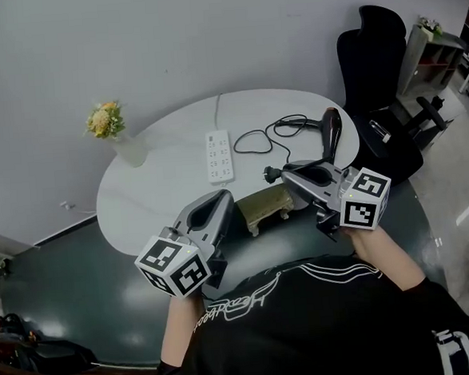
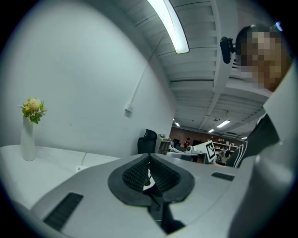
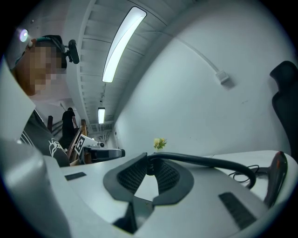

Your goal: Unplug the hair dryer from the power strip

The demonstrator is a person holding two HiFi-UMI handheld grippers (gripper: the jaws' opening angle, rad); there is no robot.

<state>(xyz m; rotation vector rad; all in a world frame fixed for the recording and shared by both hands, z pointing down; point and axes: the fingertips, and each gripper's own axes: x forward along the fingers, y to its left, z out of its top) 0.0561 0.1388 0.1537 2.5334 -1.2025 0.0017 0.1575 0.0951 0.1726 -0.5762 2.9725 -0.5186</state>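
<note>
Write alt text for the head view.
The right gripper holds the black plug clear of the white power strip, above a white table with the black hair dryer and a vase of flowers. The left gripper is shut and empty beside it.

Grippers: two, left gripper [image 1: 225, 197] and right gripper [image 1: 286, 172]
Hair dryer [image 1: 330, 128]: one, black
Plug [image 1: 270, 173]: one, on the dryer's cord
Power strip [image 1: 219, 156]: one, white
Vase [image 1: 128, 148]: one, holding yellow flowers
Table [image 1: 162, 184]: one, white, rounded
Office chair [image 1: 373, 53]: one, black
Gold-coloured footed stand [image 1: 264, 207]: one
</note>
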